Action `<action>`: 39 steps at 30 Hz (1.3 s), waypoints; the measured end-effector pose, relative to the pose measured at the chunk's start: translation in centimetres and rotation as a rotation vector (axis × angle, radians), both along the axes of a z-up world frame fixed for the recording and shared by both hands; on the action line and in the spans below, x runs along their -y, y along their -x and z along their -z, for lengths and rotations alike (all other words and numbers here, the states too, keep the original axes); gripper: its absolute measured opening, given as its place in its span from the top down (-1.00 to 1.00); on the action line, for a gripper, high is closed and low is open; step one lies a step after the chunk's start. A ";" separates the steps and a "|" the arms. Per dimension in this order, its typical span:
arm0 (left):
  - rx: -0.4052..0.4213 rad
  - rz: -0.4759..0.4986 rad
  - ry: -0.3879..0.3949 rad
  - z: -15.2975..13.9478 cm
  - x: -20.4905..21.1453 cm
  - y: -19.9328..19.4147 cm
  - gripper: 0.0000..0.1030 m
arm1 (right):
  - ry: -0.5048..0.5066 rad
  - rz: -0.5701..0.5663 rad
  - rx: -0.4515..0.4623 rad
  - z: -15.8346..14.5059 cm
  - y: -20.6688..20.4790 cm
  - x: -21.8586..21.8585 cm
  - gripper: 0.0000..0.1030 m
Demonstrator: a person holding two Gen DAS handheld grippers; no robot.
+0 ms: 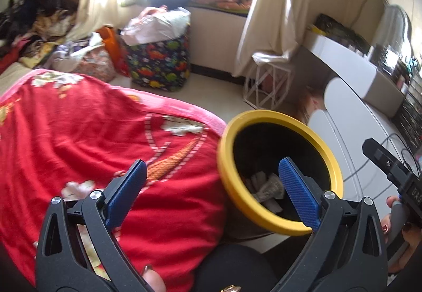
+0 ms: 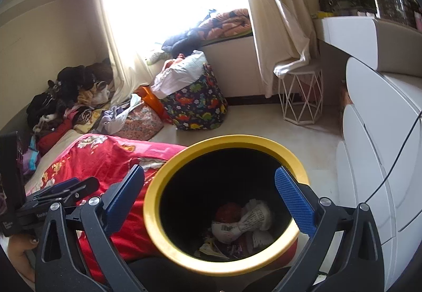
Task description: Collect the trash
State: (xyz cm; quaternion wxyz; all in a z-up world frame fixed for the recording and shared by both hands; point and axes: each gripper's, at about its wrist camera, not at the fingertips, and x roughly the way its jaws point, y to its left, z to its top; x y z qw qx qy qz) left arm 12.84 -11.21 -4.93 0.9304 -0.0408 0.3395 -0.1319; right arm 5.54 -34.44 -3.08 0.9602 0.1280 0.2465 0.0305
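A black trash bin with a yellow rim (image 1: 329, 160) (image 2: 287, 152) stands beside the bed. Crumpled white paper (image 2: 253, 215) and other wrappers lie at its bottom; the paper also shows in the left wrist view (image 1: 266, 186). My left gripper (image 1: 213, 191) is open and empty, over the red blanket (image 1: 79, 134) and the bin's left edge. My right gripper (image 2: 211, 199) is open and empty, right above the bin's mouth. A small white scrap (image 1: 76, 188) lies on the blanket near my left finger.
A white dresser (image 2: 382, 160) stands right of the bin. A white wire stool (image 2: 300, 97) and a dinosaur-print bag (image 2: 197, 105) stand on the floor by the window. Clothes (image 2: 66, 97) are piled at the bed's far end.
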 end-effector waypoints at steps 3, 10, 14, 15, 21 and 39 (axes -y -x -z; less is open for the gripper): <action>0.034 -0.047 0.002 -0.8 -1.8 1.3 -0.79 | 0.032 -0.008 0.050 -0.4 1.1 -1.5 -0.87; 0.122 -0.136 -0.010 -2.0 -5.1 4.5 -0.79 | 0.096 0.026 0.160 -0.6 3.8 -3.8 -0.87; 0.176 -0.162 -0.033 -2.4 -5.7 6.1 -0.79 | 0.134 0.055 0.206 -0.3 5.1 -4.8 -0.87; 0.187 -0.165 -0.044 -2.5 -5.6 6.5 -0.79 | 0.146 0.061 0.219 -0.3 5.3 -5.1 -0.87; 0.241 -0.164 -0.039 -3.2 -5.5 8.1 -0.79 | 0.192 0.066 0.293 -0.8 6.6 -5.7 -0.87; 0.244 -0.160 -0.028 -3.1 -5.2 8.3 -0.79 | 0.200 0.075 0.307 -0.9 6.8 -5.4 -0.88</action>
